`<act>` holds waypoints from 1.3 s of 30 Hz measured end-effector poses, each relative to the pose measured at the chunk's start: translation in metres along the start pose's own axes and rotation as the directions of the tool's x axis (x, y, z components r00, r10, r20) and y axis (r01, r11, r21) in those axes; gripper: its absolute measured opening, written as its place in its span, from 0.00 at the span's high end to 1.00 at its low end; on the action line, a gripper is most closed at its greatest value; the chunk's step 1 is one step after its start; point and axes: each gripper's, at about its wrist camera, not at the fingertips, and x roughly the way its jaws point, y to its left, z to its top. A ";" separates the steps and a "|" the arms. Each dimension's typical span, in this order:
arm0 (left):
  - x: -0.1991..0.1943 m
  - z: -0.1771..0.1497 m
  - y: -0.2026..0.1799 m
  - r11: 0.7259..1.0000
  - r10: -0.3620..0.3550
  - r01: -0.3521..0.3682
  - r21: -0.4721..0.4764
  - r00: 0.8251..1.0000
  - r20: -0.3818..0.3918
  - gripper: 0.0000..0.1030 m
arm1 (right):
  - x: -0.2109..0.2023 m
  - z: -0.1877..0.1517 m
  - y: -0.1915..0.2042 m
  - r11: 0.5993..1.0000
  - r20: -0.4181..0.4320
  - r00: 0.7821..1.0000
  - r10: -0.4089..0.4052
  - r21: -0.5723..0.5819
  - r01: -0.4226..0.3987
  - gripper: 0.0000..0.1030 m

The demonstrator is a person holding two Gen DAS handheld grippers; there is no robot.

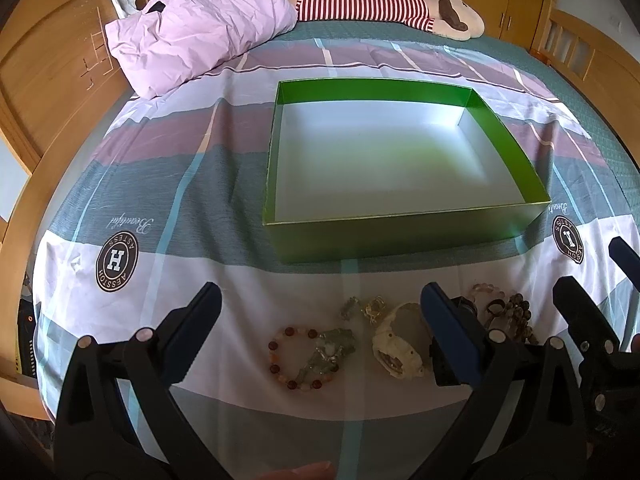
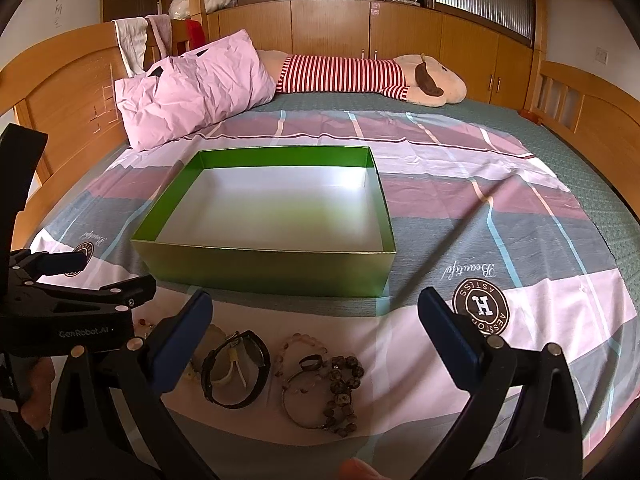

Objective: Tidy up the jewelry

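Note:
An empty green box [image 1: 404, 236] [image 2: 264, 270] with a white floor stands on the bed. In front of it a row of jewelry lies on the sheet: a red and pink bead bracelet [image 1: 280, 354], a greenish silver piece [image 1: 330, 354], a cream carved bracelet [image 1: 396, 342], a black watch [image 2: 236, 368], a dark bead bracelet [image 2: 342, 390] and a pale pink bead bracelet [image 2: 300, 344]. My left gripper [image 1: 320, 312] hangs open over the left pieces. My right gripper [image 2: 316, 316] hangs open over the watch and dark beads. Neither holds anything.
A pink pillow [image 2: 192, 92] and a striped plush toy [image 2: 360, 74] lie at the far side of the bed. A wooden headboard [image 2: 60, 92] stands to the left, wooden cupboards [image 2: 400, 28] behind. The checked sheet [image 2: 500, 220] is flat around the box.

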 end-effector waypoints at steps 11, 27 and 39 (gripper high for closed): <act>0.001 -0.001 -0.002 1.000 0.002 -0.002 0.006 1.000 -0.005 0.02 | -0.001 0.000 0.002 1.000 0.004 1.000 0.003 0.000 -0.003 0.01; 0.000 -0.002 -0.003 1.000 0.002 -0.002 0.015 1.000 -0.006 0.02 | -0.002 0.000 0.004 1.000 0.006 1.000 0.005 -0.004 -0.005 0.01; 0.002 -0.006 -0.003 1.000 0.005 -0.004 0.016 1.000 -0.015 0.02 | -0.002 0.000 0.005 1.000 0.003 1.000 0.007 -0.005 -0.007 0.01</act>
